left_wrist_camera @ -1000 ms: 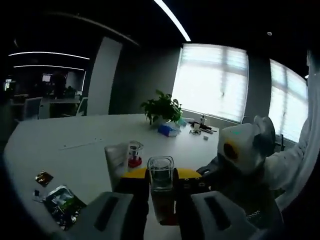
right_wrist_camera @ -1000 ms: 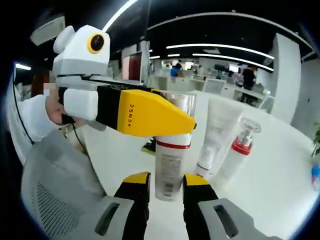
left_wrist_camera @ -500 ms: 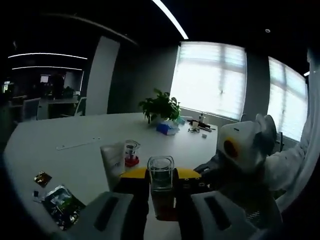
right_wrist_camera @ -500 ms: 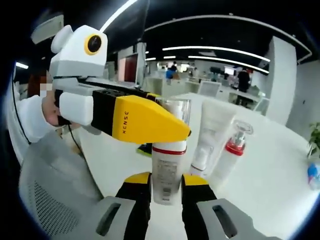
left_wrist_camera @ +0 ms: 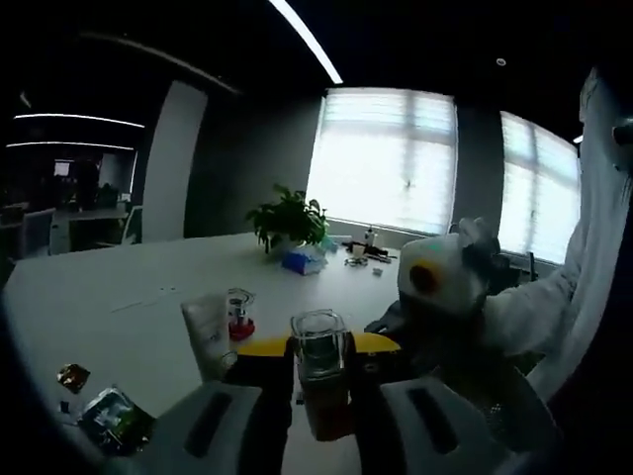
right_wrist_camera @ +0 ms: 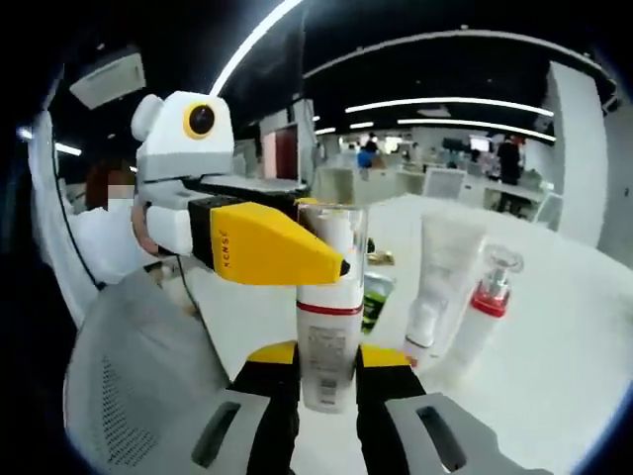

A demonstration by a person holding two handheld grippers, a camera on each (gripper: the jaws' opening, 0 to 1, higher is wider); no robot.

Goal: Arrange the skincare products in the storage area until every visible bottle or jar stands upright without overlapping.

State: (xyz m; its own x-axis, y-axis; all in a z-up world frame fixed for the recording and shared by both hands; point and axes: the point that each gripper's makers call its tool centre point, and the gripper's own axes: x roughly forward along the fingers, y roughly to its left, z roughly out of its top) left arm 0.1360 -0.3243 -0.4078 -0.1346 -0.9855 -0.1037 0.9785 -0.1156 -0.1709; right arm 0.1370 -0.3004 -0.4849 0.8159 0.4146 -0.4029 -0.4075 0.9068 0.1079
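Bottle point(right_wrist_camera: 325, 327) base hidden between tongs point(right_wrist_camera: 325, 381)

Dim, window point(left_wrist_camera: 384, 158) glare, fisheye warp.

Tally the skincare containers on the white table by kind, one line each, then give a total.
Clear-capped bottles with a red band: 2, the one between the gripper jaws and the smaller one standing behind.
White tubes: 1, standing cap-down.
Total: 3 containers.
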